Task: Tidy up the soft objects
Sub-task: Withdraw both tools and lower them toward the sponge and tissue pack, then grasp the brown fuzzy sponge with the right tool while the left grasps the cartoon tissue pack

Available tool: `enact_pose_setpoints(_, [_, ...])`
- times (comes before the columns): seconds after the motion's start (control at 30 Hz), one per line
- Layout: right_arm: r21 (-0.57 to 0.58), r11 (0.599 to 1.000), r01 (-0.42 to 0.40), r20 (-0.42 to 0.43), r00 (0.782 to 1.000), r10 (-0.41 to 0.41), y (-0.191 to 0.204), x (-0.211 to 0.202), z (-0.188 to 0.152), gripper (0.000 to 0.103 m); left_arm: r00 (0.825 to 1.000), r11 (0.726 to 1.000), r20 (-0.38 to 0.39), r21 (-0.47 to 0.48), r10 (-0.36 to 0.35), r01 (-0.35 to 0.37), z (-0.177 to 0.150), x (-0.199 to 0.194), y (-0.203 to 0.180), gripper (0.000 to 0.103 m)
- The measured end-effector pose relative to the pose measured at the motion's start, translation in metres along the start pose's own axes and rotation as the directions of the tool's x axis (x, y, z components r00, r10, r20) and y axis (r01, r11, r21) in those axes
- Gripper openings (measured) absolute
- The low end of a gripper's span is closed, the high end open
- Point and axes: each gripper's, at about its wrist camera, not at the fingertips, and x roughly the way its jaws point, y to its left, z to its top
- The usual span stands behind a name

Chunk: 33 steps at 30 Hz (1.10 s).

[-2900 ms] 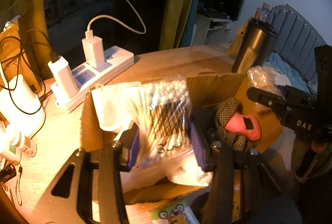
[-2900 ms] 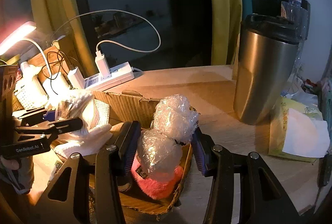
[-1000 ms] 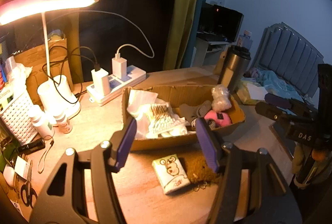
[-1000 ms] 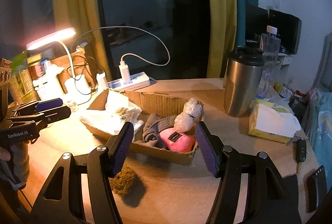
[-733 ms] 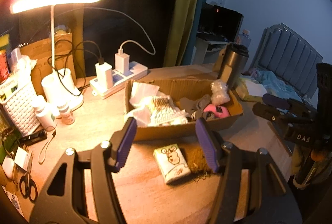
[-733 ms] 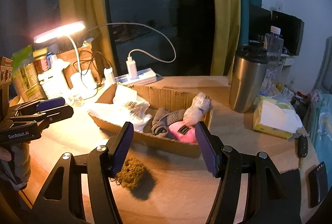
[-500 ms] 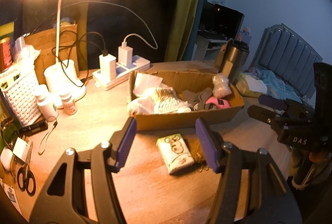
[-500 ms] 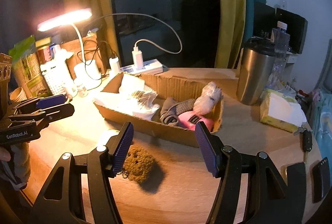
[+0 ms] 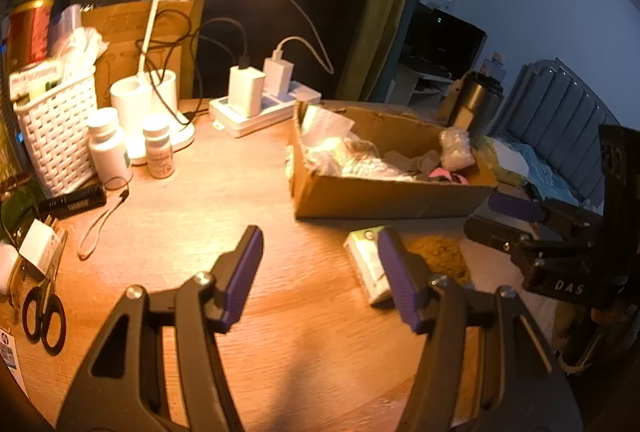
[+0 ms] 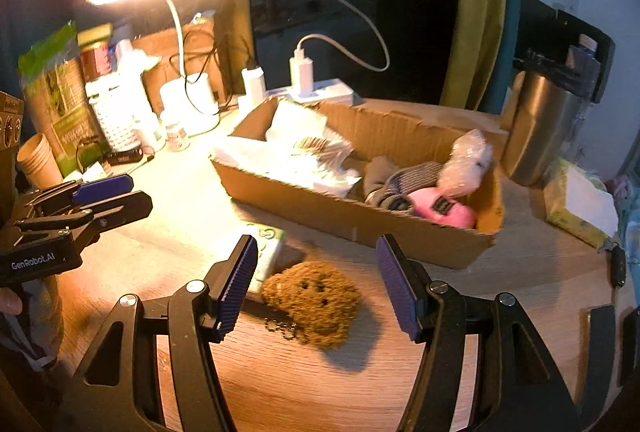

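The brown plush keychain (image 10: 314, 302) lies on the bench (image 10: 520, 272) before the cardboard box (image 10: 360, 220), touching a tissue pack (image 10: 264, 252). Right gripper (image 10: 316, 282) and left gripper (image 9: 320, 274) jaws spread, empty. Its dangling chain could snag the pack.

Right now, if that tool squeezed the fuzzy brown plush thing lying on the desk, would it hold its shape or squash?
The fuzzy brown plush keychain would probably squash: its shaggy pile looks soft. It seems light for its bulk, so it should lift easily. The small metal chain at its edge would likely dangle. The right tool hovers open above it.
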Motion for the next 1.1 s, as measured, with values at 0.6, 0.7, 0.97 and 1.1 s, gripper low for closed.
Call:
enact_pose_setpoints(0.6, [0.098, 0.994, 0.039, -0.192, 0.981, -0.019, -0.009, 0.075, -0.02, 0.068, 0.996, 0.999, -0.09, -0.04, 0.007, -0.011, -0.021, 0.033, 0.034, 0.074])
enact_pose_setpoints(0.7, [0.109, 0.994, 0.02, -0.19, 0.982, 0.001, -0.011, 0.078, -0.021, 0.068, 0.995, 0.999, -0.099, -0.043, 0.008, -0.012, -0.022, 0.036, 0.034, 0.075])
enact_pose_setpoints(0.97, [0.088, 0.996, -0.009, -0.163, 0.986, 0.023, -0.015, 0.076, -0.024, 0.049, 0.991, 0.999, -0.128, -0.032, 0.034, -0.039, -0.023, 0.047, 0.027, 0.075])
enact_pose_setpoints(1.1, [0.087, 0.996, -0.026, -0.157, 0.987, 0.04, -0.023, 0.072, -0.028, 0.044, 0.99, 0.999, -0.137, -0.013, 0.039, -0.041, -0.021, 0.052, 0.016, 0.075])
